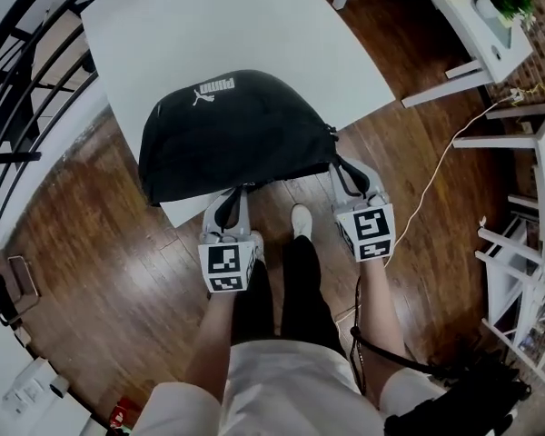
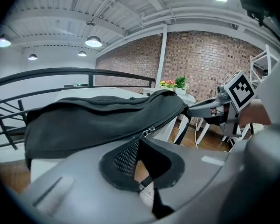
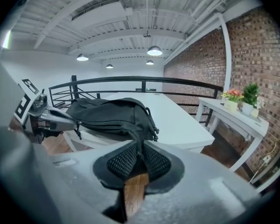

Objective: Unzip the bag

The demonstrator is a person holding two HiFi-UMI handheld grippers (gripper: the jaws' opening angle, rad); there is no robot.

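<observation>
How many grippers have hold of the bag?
2. The left gripper is shut on the zipper pull at the near edge of the bag. The right gripper is clamped on the bag's right end.

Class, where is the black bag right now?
In the head view the black bag lies centre-frame on the near corner of the white table, overhanging toward the person; the left hand-held gripper and the right hand-held gripper grip its near side.

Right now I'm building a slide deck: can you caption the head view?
Left gripper and right gripper grip the black bag's near edge on the white table.
</observation>
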